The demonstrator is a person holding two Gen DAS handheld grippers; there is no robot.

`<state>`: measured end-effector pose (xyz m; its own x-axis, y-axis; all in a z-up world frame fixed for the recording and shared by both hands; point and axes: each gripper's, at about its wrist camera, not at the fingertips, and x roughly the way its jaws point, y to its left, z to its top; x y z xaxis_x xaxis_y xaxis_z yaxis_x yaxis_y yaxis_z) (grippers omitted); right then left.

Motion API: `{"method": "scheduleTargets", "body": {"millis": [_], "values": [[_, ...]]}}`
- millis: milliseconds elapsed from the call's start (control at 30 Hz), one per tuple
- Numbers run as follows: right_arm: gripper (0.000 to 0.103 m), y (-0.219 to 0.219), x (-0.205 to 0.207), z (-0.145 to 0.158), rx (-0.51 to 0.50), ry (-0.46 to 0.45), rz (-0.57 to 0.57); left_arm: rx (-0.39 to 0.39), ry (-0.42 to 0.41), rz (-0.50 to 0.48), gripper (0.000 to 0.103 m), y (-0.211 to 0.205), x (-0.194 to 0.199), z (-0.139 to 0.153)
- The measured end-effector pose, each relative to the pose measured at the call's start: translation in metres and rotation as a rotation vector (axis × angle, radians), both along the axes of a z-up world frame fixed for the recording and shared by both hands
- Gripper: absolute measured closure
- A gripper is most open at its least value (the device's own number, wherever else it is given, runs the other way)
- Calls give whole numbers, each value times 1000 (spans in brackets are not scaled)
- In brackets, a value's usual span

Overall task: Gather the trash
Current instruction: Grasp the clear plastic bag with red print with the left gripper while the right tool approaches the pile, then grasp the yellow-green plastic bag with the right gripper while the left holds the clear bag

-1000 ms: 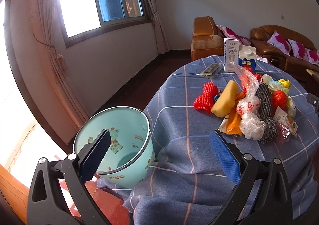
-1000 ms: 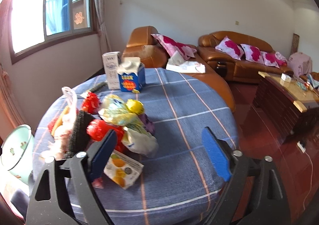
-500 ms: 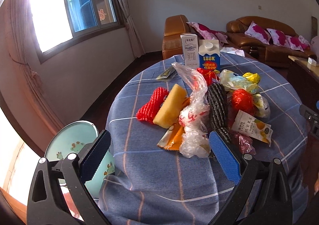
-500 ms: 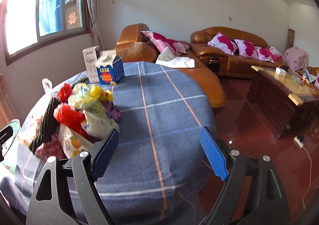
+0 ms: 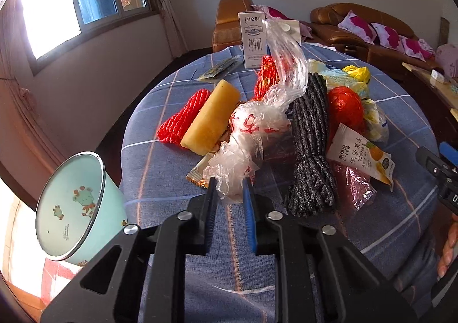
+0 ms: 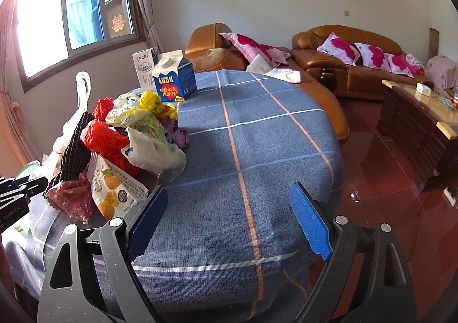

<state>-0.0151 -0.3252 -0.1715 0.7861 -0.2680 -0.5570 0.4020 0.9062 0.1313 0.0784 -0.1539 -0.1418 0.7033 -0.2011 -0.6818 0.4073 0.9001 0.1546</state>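
- left gripper (image 5: pixel 230 194) pinched together on near end of clear plastic bag (image 5: pixel 252 125); bag's long axis runs away from the tool, up and far across the pile toward the white milk carton (image 5: pixel 252 36)
- bag still lies on the trash pile, mid-table (image 5: pixel 160 179); only its near tail sits between the fingers
- teal bin (image 5: pixel 71 205) sits low and to the left of the left gripper, just off the table edge, mouth tilted toward the camera; inside looks empty, frog prints only
- likely next move: lift the bag, swing left and down to the bin; left hand is clearly the nearer one
- right gripper (image 6: pixel 229 222) spread wide, holding nothing, hovering over bare cloth at the table's near edge; the pile lies to its left
- rest of pile: red foam net (image 5: pixel 183 119), yellow foam block (image 5: pixel 211 119), black knit bundle (image 5: pixel 310 142), red foil (image 5: pixel 345 105), orange snack packet (image 5: pixel 363 154), blue carton (image 6: pixel 174 81)
- risk: the long bag may drag neighbours off as it lifts
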Motion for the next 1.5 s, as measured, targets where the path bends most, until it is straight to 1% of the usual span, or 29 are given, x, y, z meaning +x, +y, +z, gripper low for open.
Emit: {"method": "scheduleTargets", "body": {"millis": [133, 333, 433, 533, 667, 767, 933, 1033, 1233, 1333, 1433, 1467, 1500], "values": [[17, 2, -1, 4, -6, -9, 1, -14, -51, 3, 93, 11, -7, 16], [17, 3, 7, 13, 10, -11, 27, -30, -151, 2, 94, 26, -30, 46], [18, 6, 16, 18, 32, -16, 46, -39, -186, 8, 94, 35, -36, 54], [18, 11, 24, 21, 23, -16, 49, -27, -217, 42, 94, 47, -36, 58], [22, 16, 38, 22, 18, 3, 63, -21, -215, 102, 94, 70, -31, 51], [27, 16, 47, 18, 44, 22, 71, -18, -190, 135, 94, 85, -27, 42], [30, 18, 59, 15, 72, 50, 93, -18, -163, 163, 94, 100, -23, 33], [35, 17, 61, 15, 114, 54, 112, -25, -164, 165, 94, 107, -24, 32], [35, 23, 57, 27, 103, 20, 112, -26, -165, 167, 94, 108, -25, 30], [34, 25, 69, 24, 104, 49, 120, -23, -157, 163, 94, 106, -25, 28], [35, 23, 79, 16, 149, 85, 132, -20, -152, 162, 94, 108, -24, 27], [39, 22, 81, 12, 166, 97, 143, -21, -152, 164, 94, 109, -23, 27], [50, 22, 81, 10, 178, 100, 157, -22, -152, 167, 94, 111, -23, 27]]}}
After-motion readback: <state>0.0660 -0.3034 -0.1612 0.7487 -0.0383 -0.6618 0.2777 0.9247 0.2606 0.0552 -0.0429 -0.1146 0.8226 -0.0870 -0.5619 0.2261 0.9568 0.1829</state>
